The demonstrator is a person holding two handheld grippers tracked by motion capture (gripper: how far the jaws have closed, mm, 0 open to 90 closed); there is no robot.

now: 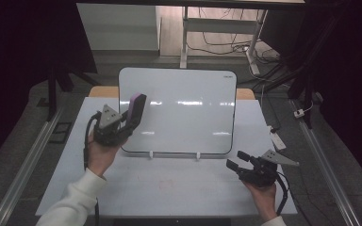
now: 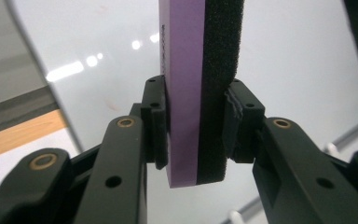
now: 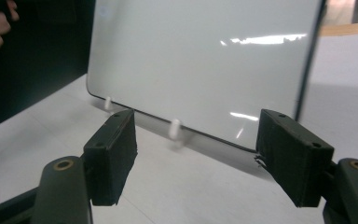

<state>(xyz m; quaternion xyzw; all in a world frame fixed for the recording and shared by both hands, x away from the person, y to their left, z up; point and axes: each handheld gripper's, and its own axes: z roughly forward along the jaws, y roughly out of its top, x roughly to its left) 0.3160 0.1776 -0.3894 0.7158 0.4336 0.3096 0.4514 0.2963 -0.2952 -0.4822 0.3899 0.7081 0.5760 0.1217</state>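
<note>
1. You've got two hand-held grippers going. Your left hand-held gripper [image 1: 131, 114] is raised in front of the left part of the one white rounded-corner whiteboard with a thin dark rim [image 1: 184, 110], which stands propped upright on the white-topped desk [image 1: 169, 183].
2. That left one is clamped tight on a single purple-backed eraser block with a black foam face [image 2: 200, 93]. In the left gripper view, one pad presses the purple side and the other sinks into the foam. The block stands upright between the jaws and sticks out well past them.
3. From above, the eraser [image 1: 135, 107] is up off the desk, right by the board's left edge. Can't tell if the foam actually touches the board.
4. Your right hand-held gripper [image 1: 238, 160] sits low near the board's lower right corner, jaws roughly halfway apart with nothing between them. The right gripper view backs that up, with bare desk between the pads.
5. Two small white clip feet [image 1: 151, 154] hold the board's bottom edge up.
6. The board looks blank apart from a few light glares.
</note>
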